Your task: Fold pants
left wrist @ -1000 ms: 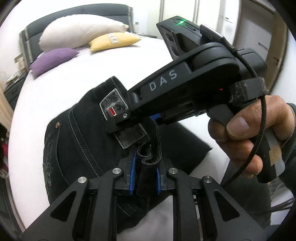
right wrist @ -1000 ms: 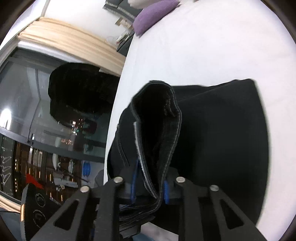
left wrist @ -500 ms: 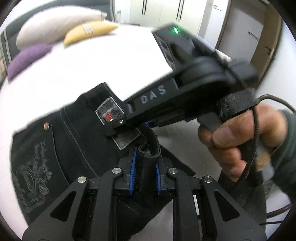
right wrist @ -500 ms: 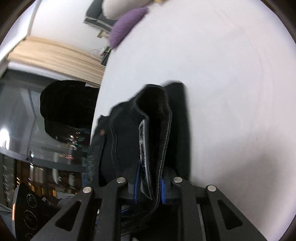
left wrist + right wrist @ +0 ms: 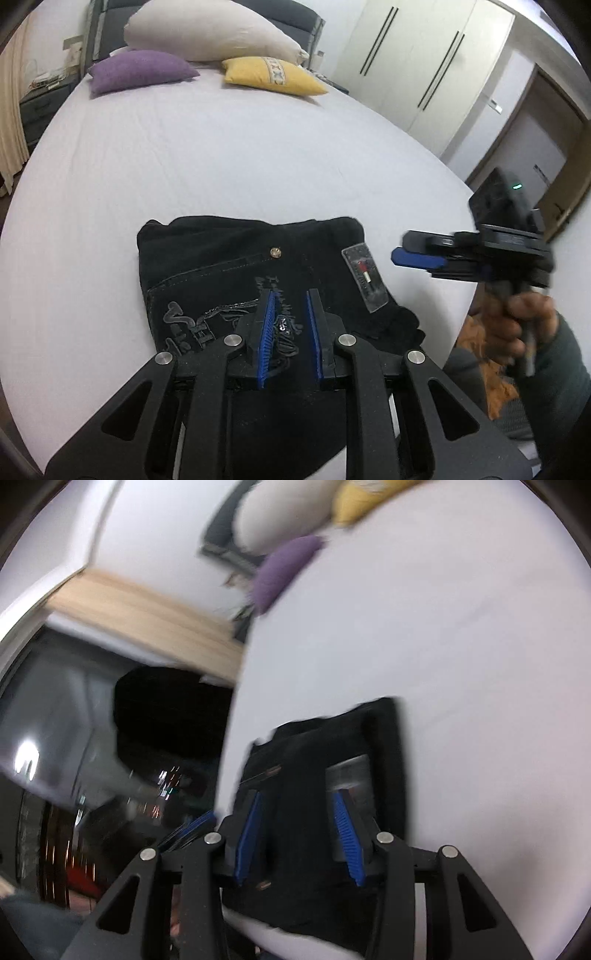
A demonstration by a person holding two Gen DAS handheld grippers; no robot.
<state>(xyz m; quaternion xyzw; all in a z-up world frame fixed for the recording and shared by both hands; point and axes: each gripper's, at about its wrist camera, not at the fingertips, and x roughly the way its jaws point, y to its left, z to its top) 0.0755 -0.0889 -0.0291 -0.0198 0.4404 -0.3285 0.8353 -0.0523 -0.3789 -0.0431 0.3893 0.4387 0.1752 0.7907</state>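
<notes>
The black pants (image 5: pixel 236 266) lie folded into a compact rectangle on the white bed (image 5: pixel 184 155), back pocket, embroidery and grey label up. My left gripper (image 5: pixel 290 310) is open and empty just above their near part. My right gripper (image 5: pixel 417 256) shows at the right of the left wrist view, held in a hand off the pants' right edge. In the blurred right wrist view the right gripper (image 5: pixel 297 812) is open and empty over the pants (image 5: pixel 306 775), near the grey label (image 5: pixel 349 771).
A white pillow (image 5: pixel 207 33), a purple pillow (image 5: pixel 140 70) and a yellow pillow (image 5: pixel 273 75) lie at the head of the bed. Wardrobe doors (image 5: pixel 417 62) stand at the right. The bed's left edge borders a dark window and curtain (image 5: pixel 147 616).
Both grippers were shut on the folded pants' edge and held it up. Now both have opened and let go, the pants lie flat, and the right gripper has moved off to the right.
</notes>
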